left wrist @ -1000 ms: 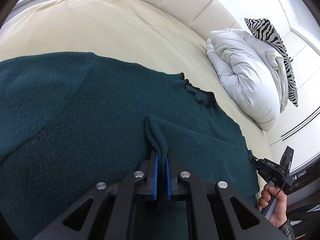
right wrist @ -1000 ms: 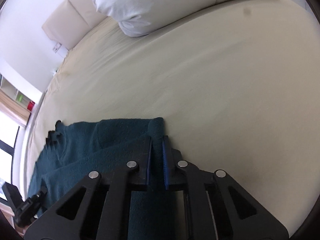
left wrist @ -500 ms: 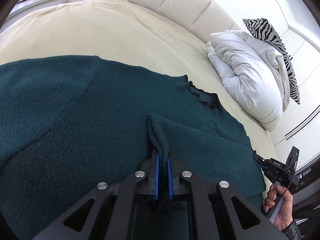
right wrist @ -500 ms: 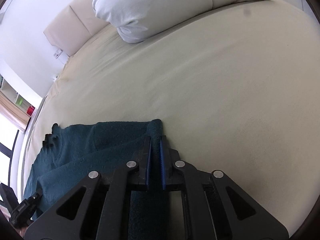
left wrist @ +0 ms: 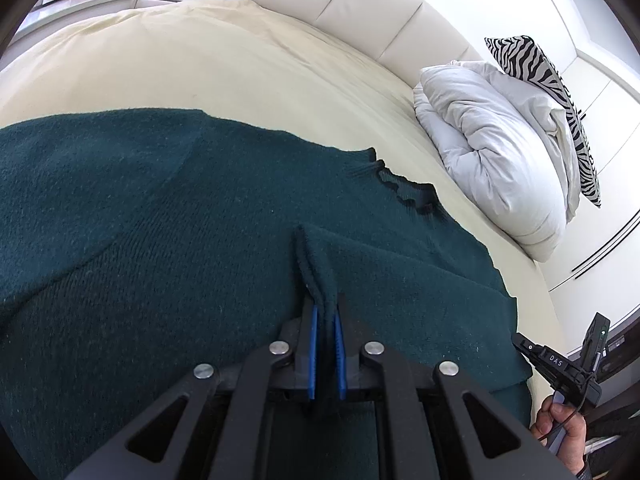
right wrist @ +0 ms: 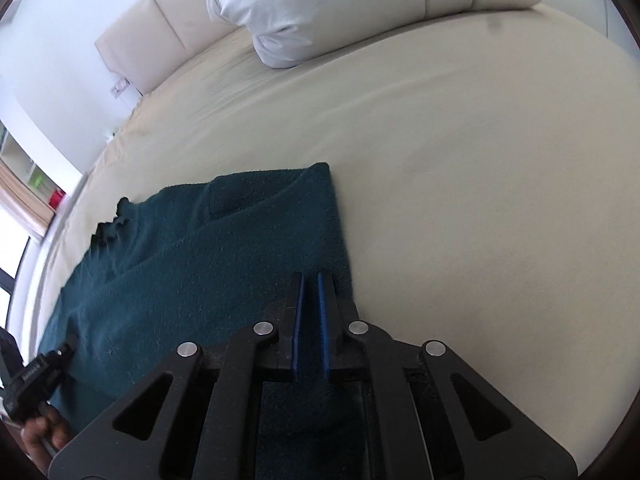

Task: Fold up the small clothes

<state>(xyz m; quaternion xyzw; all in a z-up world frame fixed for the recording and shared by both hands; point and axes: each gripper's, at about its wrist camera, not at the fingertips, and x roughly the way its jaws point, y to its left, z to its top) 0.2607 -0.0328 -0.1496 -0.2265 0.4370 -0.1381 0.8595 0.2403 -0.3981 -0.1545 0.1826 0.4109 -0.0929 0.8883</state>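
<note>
One sweater [left wrist: 200, 260], dark teal, laid flat on bed [right wrist: 480, 200], neckline turned toward duvet [left wrist: 492, 152]. Side panel seen doubled over body; edge judged to be held at two spots so fold can be carried across evenly. Ridge of knit pinched up near middle by left claw [left wrist: 326, 312]: pads clenched, fabric squeezed between. Right claw [right wrist: 311, 280] set at sweater's right border, pads nearly together, knit seen in slit, so judged gripped on edge.
</note>
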